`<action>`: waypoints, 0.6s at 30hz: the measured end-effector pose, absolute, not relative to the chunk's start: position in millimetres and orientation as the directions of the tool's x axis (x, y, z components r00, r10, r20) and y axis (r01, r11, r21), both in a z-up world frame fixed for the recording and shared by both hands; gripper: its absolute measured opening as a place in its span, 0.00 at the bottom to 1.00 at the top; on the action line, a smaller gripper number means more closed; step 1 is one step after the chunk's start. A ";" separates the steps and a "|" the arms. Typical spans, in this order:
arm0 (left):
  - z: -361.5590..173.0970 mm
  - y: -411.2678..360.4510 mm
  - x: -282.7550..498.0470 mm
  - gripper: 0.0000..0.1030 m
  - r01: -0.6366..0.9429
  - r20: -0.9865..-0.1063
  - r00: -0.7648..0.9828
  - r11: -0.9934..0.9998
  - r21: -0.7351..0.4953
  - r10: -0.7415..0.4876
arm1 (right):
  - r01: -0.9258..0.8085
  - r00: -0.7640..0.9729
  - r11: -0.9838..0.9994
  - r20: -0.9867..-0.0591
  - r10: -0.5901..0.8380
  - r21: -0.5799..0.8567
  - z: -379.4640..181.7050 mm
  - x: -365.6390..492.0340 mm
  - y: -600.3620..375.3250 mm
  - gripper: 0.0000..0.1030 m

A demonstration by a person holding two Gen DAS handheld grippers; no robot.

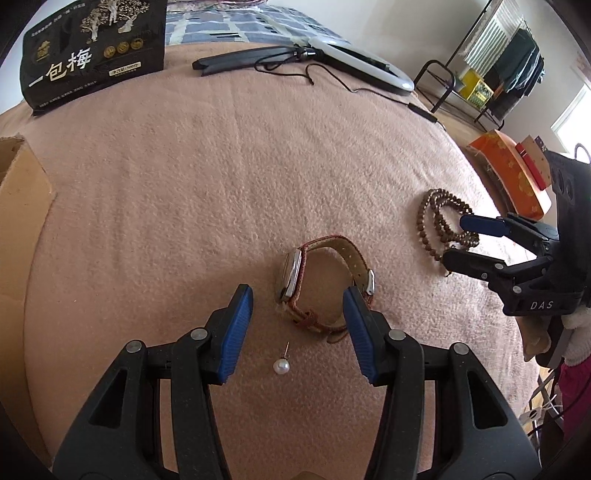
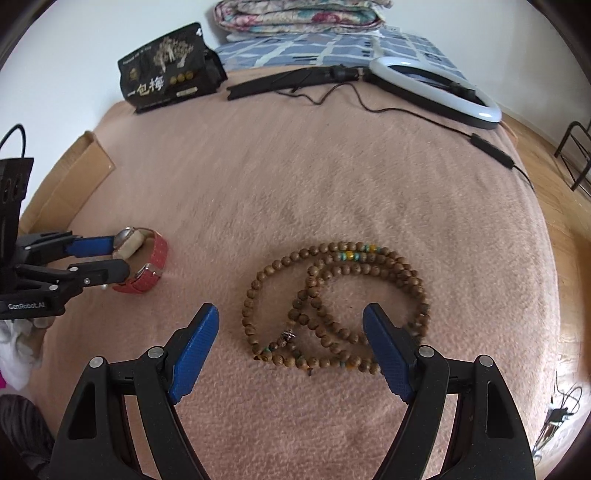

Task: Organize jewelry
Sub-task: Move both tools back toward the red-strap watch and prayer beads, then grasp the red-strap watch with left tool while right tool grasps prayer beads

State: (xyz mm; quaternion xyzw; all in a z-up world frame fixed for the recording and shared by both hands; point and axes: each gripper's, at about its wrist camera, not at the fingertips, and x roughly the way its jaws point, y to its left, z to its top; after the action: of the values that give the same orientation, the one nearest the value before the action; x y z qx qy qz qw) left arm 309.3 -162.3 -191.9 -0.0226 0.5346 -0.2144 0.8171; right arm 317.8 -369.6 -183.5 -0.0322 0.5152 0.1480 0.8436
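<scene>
Jewelry lies loose on the pink blanket, so by my reading the organizing has barely started and every piece is left to gather. In the left wrist view the left gripper sits low in the frame with its jaws spread and holding nothing; the wristwatch, standing on edge with its red strap buckled into a loop, rests at the middle of the frame just ahead of the fingertips, its right side close against the right blue pad. A pearl stud earring lies between the two fingers, lower centre, apart from the watch. In the right wrist view the right gripper is likewise released and empty, its pads on either side of the wooden bead necklace coiled at centre frame. A cardboard box at the left edge may be the destination, though that is a guess. The earring shows only in the left view; in the right view the left gripper hides that spot. Only the right view shows the necklace's green and yellow beads and the folded quilt at upper centre. A ring light and a black snack bag lie toward the top of the frame.
</scene>
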 end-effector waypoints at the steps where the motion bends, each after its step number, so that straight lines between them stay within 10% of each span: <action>1: -193.1 -163.0 310.1 0.50 0.326 -0.865 0.335 0.908 -0.265 -0.373 | -0.289 0.420 0.953 -0.882 0.214 0.093 -185.4 318.8 -367.9 0.78; 9: -198.0 -169.6 313.2 0.50 0.327 -0.876 0.337 0.915 -0.236 -0.346 | -0.335 0.384 0.940 -0.903 0.194 0.059 -195.5 324.9 -354.7 0.78; 18: -199.7 -167.7 317.9 0.20 0.318 -0.879 0.352 0.925 -0.210 -0.320 | -0.349 0.364 0.937 -0.923 0.126 -0.010 -201.7 328.4 -346.7 0.67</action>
State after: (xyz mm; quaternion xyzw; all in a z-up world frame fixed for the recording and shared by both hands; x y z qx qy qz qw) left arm 317.9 -167.7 -199.7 -0.0012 0.5351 -0.1940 0.8222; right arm 328.4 -346.7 -201.7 -0.1022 0.5448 0.1449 0.8196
